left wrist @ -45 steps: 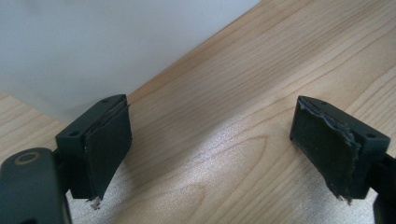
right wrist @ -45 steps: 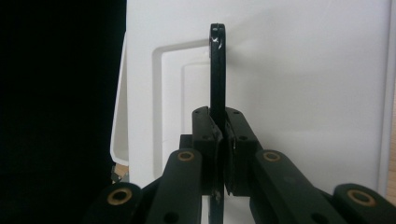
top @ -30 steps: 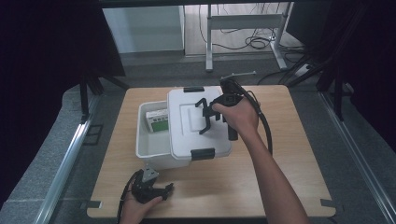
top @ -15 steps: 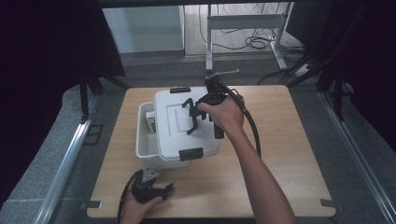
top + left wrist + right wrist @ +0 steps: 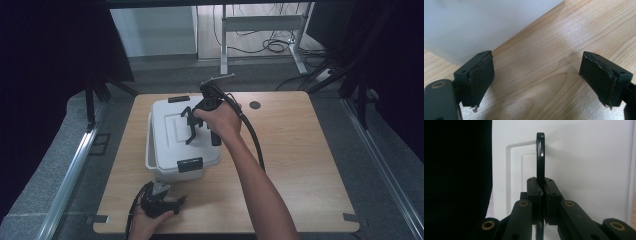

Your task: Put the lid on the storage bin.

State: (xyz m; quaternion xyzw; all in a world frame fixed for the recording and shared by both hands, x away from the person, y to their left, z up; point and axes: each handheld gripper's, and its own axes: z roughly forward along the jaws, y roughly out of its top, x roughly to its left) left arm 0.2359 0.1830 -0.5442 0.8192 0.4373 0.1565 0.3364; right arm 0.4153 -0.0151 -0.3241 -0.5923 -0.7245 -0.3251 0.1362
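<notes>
A light wooden table (image 5: 300, 165) has a small dark round spot (image 5: 255, 105) near its far edge. Grey carpeted floor (image 5: 45, 200) surrounds it, with metal rails (image 5: 67, 177) along both sides. Beyond stand white desk legs (image 5: 223, 45) over tangled cables (image 5: 272, 46) (black curtains flank everything).

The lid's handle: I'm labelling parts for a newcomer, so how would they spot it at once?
On the wooden table stands a white storage box, capped by a white lid. Upright from the lid's recessed middle rises the handle, a thin black loop pinched between the jaws of the right gripper. Unlike the flat black latches at the edges, it stands up.
</notes>
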